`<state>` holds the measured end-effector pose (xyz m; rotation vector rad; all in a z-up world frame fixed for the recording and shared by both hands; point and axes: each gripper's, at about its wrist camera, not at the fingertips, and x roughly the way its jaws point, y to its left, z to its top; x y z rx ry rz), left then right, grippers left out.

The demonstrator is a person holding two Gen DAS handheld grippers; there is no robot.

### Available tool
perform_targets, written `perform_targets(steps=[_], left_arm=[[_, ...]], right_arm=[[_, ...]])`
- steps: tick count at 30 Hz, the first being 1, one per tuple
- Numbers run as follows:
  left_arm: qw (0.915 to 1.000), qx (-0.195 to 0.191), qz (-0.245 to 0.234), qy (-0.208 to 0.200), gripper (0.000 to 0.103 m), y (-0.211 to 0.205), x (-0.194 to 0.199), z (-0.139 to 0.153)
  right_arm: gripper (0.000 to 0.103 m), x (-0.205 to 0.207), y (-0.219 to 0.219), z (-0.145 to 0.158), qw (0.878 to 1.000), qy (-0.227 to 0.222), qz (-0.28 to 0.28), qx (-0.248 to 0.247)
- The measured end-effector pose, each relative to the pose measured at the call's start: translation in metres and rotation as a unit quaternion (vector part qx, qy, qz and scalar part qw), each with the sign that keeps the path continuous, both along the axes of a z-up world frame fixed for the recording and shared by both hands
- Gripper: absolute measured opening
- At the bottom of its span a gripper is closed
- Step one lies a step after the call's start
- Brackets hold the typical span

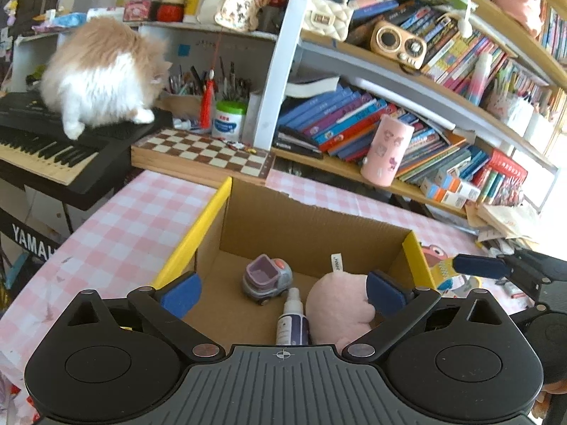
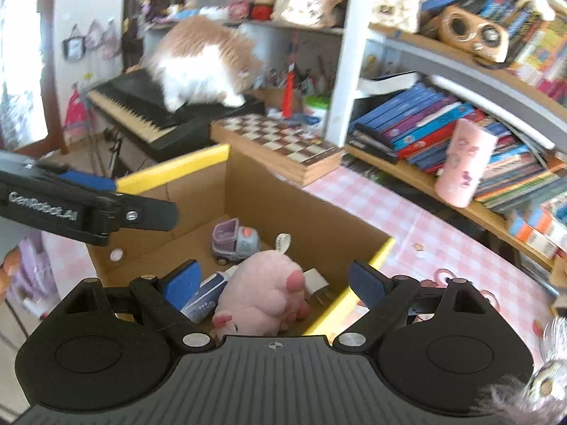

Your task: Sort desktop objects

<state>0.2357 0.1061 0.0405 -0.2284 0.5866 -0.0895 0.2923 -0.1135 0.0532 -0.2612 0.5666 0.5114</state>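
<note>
left gripper [image 1: 283, 295]: jaws spread wide, nothing between the pads, hanging over the box, lower centre of the left wrist view
right gripper [image 2: 274, 283]: jaws apart too, empty, above the near right corner of the box
cardboard box [image 1: 312, 219]: open top, yellow rim, sits on the pink checked tablecloth [image 1: 117, 233], centre of frame
pink plush toy [image 1: 338, 306]: in the box, lower right of its floor; soft, light, squashes easily, best pinched across the body or a leg
spray bottle [image 1: 292, 318]: lies flat just left of the plush; hard, smooth, probably slick, grip across the barrel
toy car [image 1: 265, 279]: upright further back in the box; stiff plastic, may roll, take by the sides
white plug [image 2: 315, 281]: partly behind the plush in the right wrist view, identity a guess
cut off: bottle's base hidden by the left gripper body; plush face half hidden by the right gripper body
blur: right wrist view is smeared, shelf items unreadable
unclear: grey furry thing [image 2: 531, 382] at lower right corner, can't tell what it is
cat [image 1: 102, 74]: upper left, on the keyboard [image 1: 46, 141], not part of sorting
</note>
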Motion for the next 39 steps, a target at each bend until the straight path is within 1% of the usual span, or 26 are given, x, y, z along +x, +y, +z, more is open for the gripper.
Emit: perform_targets(steps=[5,10,13,19,24,26,29,31,35,39], left_arm=[[0.9998,0.0,0.002,-0.018,0.102,0.002,-0.019,0.006],[0.9998,-0.006,-0.012,-0.016,0.102,0.0,-0.036,0.005],[0.9995,-0.009,-0.027,-0.013,0.103,-0.001,-0.049,0.004],[0.9982,-0.011,-0.058,-0.006,0.103,-0.006,-0.076,0.002],[0.9961,-0.007,-0.088,-0.002,0.103,-0.015,-0.1,0.0],[0.995,-0.016,-0.099,-0.005,0.103,-0.016,-0.112,-0.002],[0.9938,-0.039,-0.104,0.001,0.103,-0.017,-0.126,-0.005],[0.9928,-0.044,-0.111,0.005,0.103,-0.019,-0.134,-0.009],[0.9909,-0.035,-0.13,0.004,0.103,-0.025,-0.146,-0.009],[0.9892,-0.029,-0.144,-0.007,0.103,-0.028,-0.158,-0.011]], right_arm=[[0.09,-0.023,-0.006,0.006,0.999,-0.023,-0.04,0.026],[0.09,-0.054,-0.006,0.009,0.997,-0.035,-0.058,0.045],[0.09,-0.073,-0.005,0.009,0.996,-0.033,-0.067,0.053],[0.09,-0.107,0.002,0.002,0.995,-0.023,-0.087,0.046],[0.09,-0.138,0.005,-0.001,0.993,-0.021,-0.104,0.051],[0.09,-0.15,0.006,-0.002,0.992,-0.022,-0.108,0.055],[0.09,-0.169,0.009,-0.004,0.991,-0.022,-0.116,0.06],[0.09,-0.178,0.01,-0.005,0.991,-0.02,-0.12,0.063],[0.09,-0.192,0.011,-0.008,0.991,-0.015,-0.122,0.061],[0.09,-0.204,0.013,-0.01,0.99,-0.015,-0.126,0.058]])
